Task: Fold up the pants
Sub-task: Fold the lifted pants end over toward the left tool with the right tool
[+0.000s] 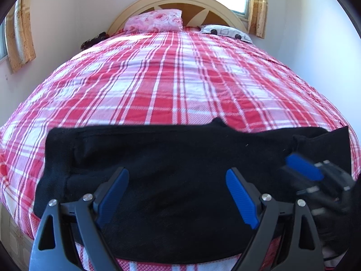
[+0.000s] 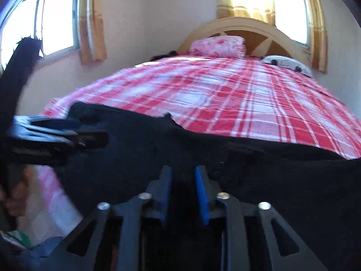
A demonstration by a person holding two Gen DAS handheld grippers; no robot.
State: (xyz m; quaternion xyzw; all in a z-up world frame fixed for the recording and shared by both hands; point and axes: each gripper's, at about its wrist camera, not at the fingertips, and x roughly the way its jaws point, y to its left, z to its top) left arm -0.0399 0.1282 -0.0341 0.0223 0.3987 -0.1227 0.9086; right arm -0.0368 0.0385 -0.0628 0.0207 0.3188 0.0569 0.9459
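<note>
Pants [image 1: 171, 169], black, spread crosswise over the near end of the bed [image 1: 171, 79], on the red and white checked cover.

Left wrist view:
- Lying fairly flat as a broad band; layered edges at the left end, so apparently doubled over once already. A judgement only; dark cloth hides the seams.
- Small peak of cloth sticking up on the far edge. Right end rumpled, one flap lifted.
- Left gripper [image 1: 178, 194] hanging over the middle of the cloth, jaws spread wide, nothing between them, released.
- Right gripper [image 1: 304, 169] visible at the right end, blurred, blue pad down against the cloth.
- Pink pillow [image 1: 155, 20] and a grey patterned pillow [image 1: 225, 32] at the headboard, well apart from the work.

Right wrist view:
- Pants [image 2: 248, 169] filling the lower frame, same peak on the far edge.
- Right gripper [image 2: 183, 194] low over the cloth, jaws narrowed to a slim gap. Black against black: cannot tell whether a fold is pinched between the pads or merely lies under them.
- Left gripper [image 2: 58, 135] seen side-on at left, blurred.

Progress, judged: partway. Further fold across the length left to do, then smoothing of the right end.

Containers: none seen; nothing to report inside any.
</note>
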